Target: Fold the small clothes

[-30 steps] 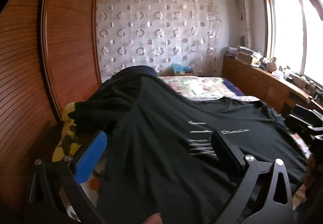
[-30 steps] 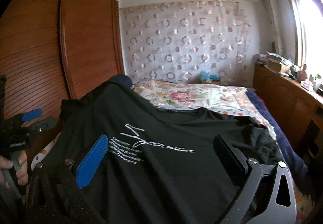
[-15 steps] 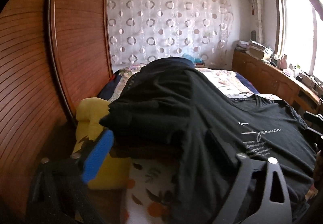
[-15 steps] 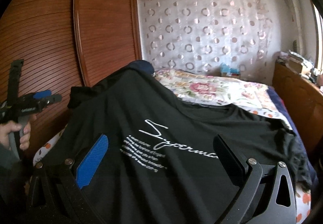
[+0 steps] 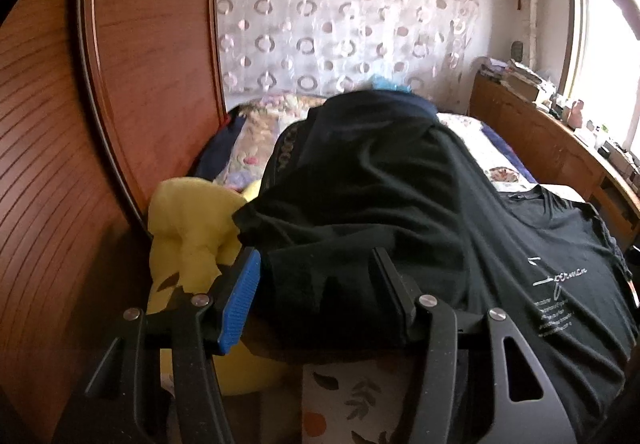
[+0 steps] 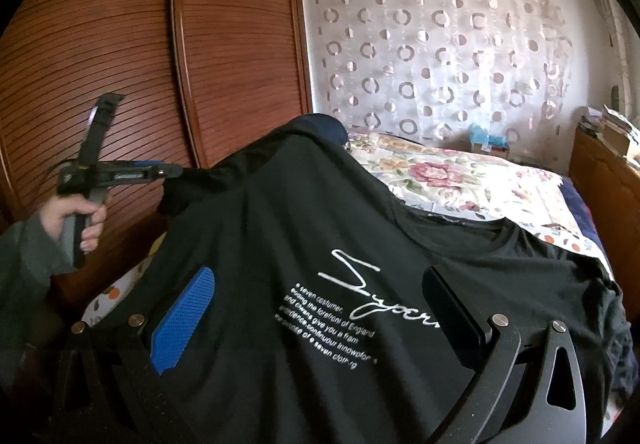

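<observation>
A: Quick — where's the black T-shirt (image 6: 360,264) rel. to the grippers?

B: Spread over the floral bedspread (image 6: 460,172), print side up. Its left sleeve (image 5: 320,244) sits right btwn the fingers of the left gripper (image 5: 316,292), dead ahead at 12 o'clock. Jaws stand apart w/ cloth in the gap, not pinched yet as far as I can tell.

A: And the right gripper (image 6: 320,308)?

B: Wide open, hovering over the chest print (image 6: 344,320), nothing held. In its view the left one shows at 9 o'clock w/ the left hand (image 6: 76,216) on the handle.

A: Long axis of the shirt?

B: Collar (image 6: 472,222) lies twd 1 o'clock from the right gripper, hem near the camera, so the body runs roughly 12 to 6. The sleeve sticks out twd 10 o'clock and rides up over a hump in the bedding.

A: So which is nearer the sleeve?

B: Left, clearly. My guess: it closes on the sleeve and brings it across twd 3 o'clock over the body.

A: Counts?

B: 1 shirt, 2 grippers, 1 hand visible, 1 yellow plush (image 5: 188,228) at 10 o'clock in the left view, just beside the sleeve.
</observation>
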Demonstrator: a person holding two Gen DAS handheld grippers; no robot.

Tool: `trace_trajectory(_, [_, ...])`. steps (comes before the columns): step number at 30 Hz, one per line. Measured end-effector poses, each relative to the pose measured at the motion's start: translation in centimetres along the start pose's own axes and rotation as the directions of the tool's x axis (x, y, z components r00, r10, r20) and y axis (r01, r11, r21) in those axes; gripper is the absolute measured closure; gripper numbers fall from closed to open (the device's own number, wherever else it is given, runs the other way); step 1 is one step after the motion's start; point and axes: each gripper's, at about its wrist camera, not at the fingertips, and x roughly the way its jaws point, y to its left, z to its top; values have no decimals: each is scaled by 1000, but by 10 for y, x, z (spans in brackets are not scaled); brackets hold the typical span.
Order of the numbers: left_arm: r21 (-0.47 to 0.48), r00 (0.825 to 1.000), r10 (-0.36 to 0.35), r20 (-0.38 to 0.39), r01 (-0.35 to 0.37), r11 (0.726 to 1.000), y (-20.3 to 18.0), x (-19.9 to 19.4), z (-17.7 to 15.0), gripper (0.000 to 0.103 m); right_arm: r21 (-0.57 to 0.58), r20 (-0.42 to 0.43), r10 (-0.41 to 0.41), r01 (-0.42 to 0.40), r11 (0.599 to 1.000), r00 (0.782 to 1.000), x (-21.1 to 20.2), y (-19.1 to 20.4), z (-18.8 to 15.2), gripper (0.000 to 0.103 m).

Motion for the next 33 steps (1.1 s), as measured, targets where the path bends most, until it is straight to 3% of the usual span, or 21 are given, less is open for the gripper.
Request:
trace_trajectory(4, [-4, 1000, 6, -25, -6, 1000, 0, 6, 3, 59, 1, -4, -24, 24, 1000, 1000, -1, -3, -7, 0])
trace_trajectory(6, [-3, 1000, 1, -26, -2, 1000, -1, 7, 4, 87, 19, -6, -25, 25, 1000, 1000, -3, -8, -9, 0])
trace_trajectory(8, [13, 1000, -1, -16, 1, 1000, -5, 3, 5, 96, 26, -3, -29, 29, 999, 1000, -4, -7, -9, 0])
trace_trajectory(14, [91, 999, -25, 39, 21, 996, -30, -19, 26, 98, 44, -3, -45, 45, 998, 999, 8, -6, -3, 0])
trace_trajectory(19, [162, 989, -108, 104, 91, 983, -77, -46, 58, 98, 55, 8, -64, 64, 996, 998, 4, -5, -2, 0])
trace_trajectory(24, [248, 978, -191, 86, 164, 955, -136, -55, 69, 97, 80, 16, -82, 81, 993, 996, -1, -13, -7, 0])
trace_trajectory(26, [273, 974, -214, 79, 185, 944, -148, -60, 68, 92, 85, 10, -86, 85, 993, 996, -1, -10, -10, 0])
trace_trajectory(29, [277, 958, -272, 90, 238, 931, -148, -73, 64, 58, 82, -1, -94, 94, 992, 996, 2, -4, -9, 0])
trace_trajectory(31, [271, 954, -281, 108, 244, 931, -143, -84, 62, 50, 84, -2, -94, 94, 992, 996, 3, -1, -7, 0])
trace_trajectory(33, [268, 952, -279, 128, 237, 934, -134, -93, 62, 33, 88, 0, -90, 90, 992, 996, 5, 3, -5, 0])
